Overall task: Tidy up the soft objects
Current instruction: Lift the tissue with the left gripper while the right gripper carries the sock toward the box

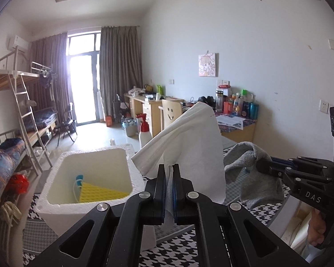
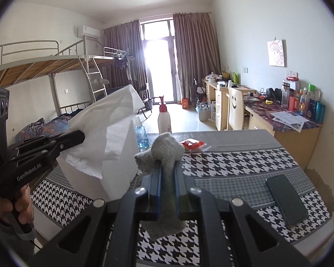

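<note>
- Your left hand-held gripper (image 1: 169, 173) is pinching the white tissue (image 1: 189, 146). The tissue hangs up in the air, just beside the white foam box (image 1: 86, 204).
- Your right hand-held gripper (image 2: 168, 173) is pinching the gray cloth (image 2: 164, 149). The cloth is off the desk (image 2: 233, 162), with its end drooping under the gripper.
- So both soft things are picked up. I think that part is done.
- The box already has a yellow sponge (image 1: 100, 192) in it, with something white and blue beside it that I cannot make out.
- I think the box is where soft things go, but neither the tissue nor the cloth is in it yet.
- What is left, I think: put the tissue in, then the cloth.
- The phone (image 2: 286, 200) and the red packet (image 2: 192, 144) lie on the desk. The phone is not soft, so leave it.
</note>
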`<action>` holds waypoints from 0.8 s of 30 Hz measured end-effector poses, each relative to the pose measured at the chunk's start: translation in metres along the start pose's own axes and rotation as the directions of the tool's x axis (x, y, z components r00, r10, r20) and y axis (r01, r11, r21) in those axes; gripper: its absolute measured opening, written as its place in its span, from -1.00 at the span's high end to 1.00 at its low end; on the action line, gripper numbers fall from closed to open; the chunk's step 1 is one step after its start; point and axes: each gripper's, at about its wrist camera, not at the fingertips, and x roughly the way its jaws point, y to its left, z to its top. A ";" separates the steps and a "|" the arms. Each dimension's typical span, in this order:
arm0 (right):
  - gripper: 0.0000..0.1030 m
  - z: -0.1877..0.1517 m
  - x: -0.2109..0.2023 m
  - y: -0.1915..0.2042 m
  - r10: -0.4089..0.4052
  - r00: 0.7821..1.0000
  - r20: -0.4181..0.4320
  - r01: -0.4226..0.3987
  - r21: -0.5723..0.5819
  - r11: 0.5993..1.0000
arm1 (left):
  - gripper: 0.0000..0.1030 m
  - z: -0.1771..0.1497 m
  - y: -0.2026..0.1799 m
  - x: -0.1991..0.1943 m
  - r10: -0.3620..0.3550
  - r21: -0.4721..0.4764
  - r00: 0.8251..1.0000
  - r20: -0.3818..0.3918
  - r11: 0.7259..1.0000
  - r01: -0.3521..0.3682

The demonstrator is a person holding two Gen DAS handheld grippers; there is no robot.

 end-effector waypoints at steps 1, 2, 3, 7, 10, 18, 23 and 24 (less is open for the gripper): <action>0.76 0.002 0.000 0.001 0.003 1.000 0.005 -0.003 0.000 1.000 | 0.91 0.001 0.000 0.000 0.003 0.001 1.000 0.001 1.000 -0.003; 0.76 0.003 0.000 0.001 0.004 1.000 0.008 -0.004 0.000 1.000 | 0.91 0.002 0.001 0.000 0.006 0.001 1.000 0.006 1.000 -0.006; 0.76 0.004 0.001 0.001 0.006 1.000 0.011 -0.006 0.002 1.000 | 0.91 0.003 0.002 0.000 0.008 0.001 1.000 0.008 1.000 -0.008; 0.76 0.008 0.003 0.002 0.015 1.000 0.019 -0.015 0.001 1.000 | 0.91 0.006 0.003 0.002 0.023 0.002 1.000 0.014 1.000 -0.023; 0.76 0.011 0.005 0.004 0.021 1.000 0.023 -0.021 -0.001 1.000 | 0.91 0.008 0.007 0.001 0.035 -0.002 0.999 0.021 0.999 -0.035; 0.76 0.018 0.007 0.010 0.046 0.998 0.037 -0.046 -0.012 0.999 | 0.91 0.013 0.021 0.000 0.083 -0.019 0.996 0.034 0.996 -0.082; 0.76 0.021 0.009 0.014 0.065 0.997 0.041 -0.065 -0.015 0.998 | 0.91 0.015 0.027 0.004 0.110 -0.031 0.993 0.036 0.994 -0.108; 0.76 0.022 0.010 0.015 0.069 0.997 0.041 -0.069 -0.017 0.998 | 0.91 0.015 0.029 0.004 0.114 -0.034 0.993 0.035 0.993 -0.113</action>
